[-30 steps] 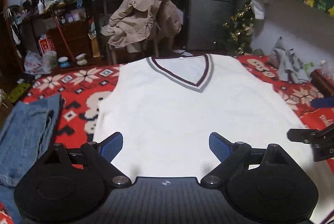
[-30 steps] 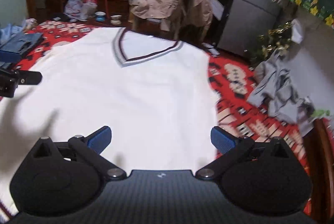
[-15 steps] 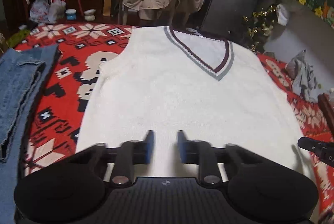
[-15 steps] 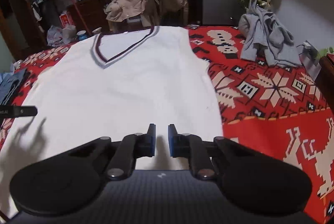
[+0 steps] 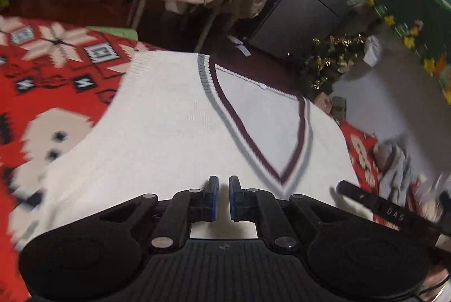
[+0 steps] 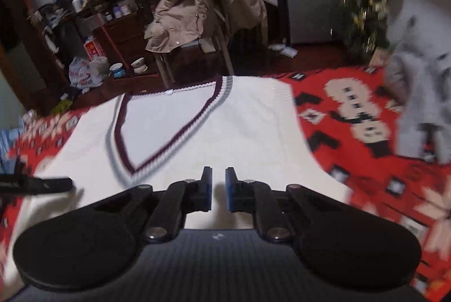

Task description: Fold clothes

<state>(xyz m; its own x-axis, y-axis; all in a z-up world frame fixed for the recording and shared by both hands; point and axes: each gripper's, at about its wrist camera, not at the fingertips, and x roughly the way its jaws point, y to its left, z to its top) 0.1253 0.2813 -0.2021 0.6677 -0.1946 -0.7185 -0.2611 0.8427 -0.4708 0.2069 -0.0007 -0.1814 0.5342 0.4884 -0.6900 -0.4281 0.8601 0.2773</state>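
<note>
White V-neck vest point(image 5: 174, 133) is lying flat, front up, on the red patterned blanket point(image 5: 56, 82), spread out under and ahead of both claws. Left gripper point(image 5: 222, 197) is hovering over the vest's chest, jaws nearly closed with a thin gap showing between the blue pads point(image 5: 214, 199); can't tell if any knit is pinched in there. The maroon-and-grey V collar point(image 5: 253, 144) is sitting just ahead and to the right of its tips. Right gripper point(image 6: 217, 189) is looking the same: jaws almost together, narrow slit of white showing, grip on fabric not confirmable. For this one the collar point is lying just ahead-left of the tips. Each claw is showing up at the edge of the other's camera, so they're working side by side over the vest. Beyond the vest's neckline, a beige jacket point(image 6: 203, 0) is draped over a chair. A grey garment point(image 6: 420, 82) is lying crumpled on the blanket, far ahead-right of the right claw. Both views are motion-blurred at the edges.
</note>
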